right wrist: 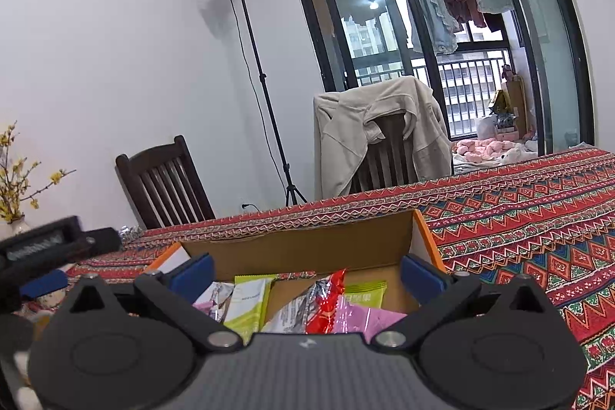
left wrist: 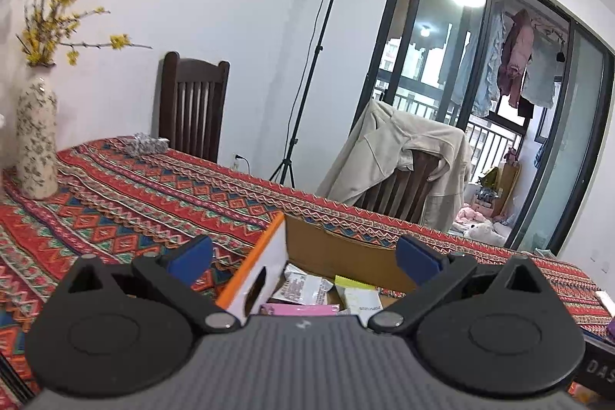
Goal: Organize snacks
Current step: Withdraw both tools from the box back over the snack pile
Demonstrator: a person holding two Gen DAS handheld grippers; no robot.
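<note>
**Both grippers empty over the snack box**

The left gripper has its blue fingers spread wide with nothing between them; it sits over the near left corner of the cardboard box, straddling the orange-edged side wall. The right gripper is likewise wide open and holds nothing, its fingers hovering just above the heap of packets inside the same box.

The snacks lie loose in the box: a lime-green packet, a red-and-silver wrapper, a pink packet and a green sachet overlap one another (none stands in any order that I can make out). From the left view, a white printed pouch and another pink packet show near the box's corner.

The box rests on the counter, covered by a patterned red cloth, with a floral vase well apart at the far left.

As I judge it, a deposit is finished or a fresh pick is about to start. The next move probably calls for choosing one packet, lowering a gripper around an exposed edge, and closing without dragging its neighbours.
</note>
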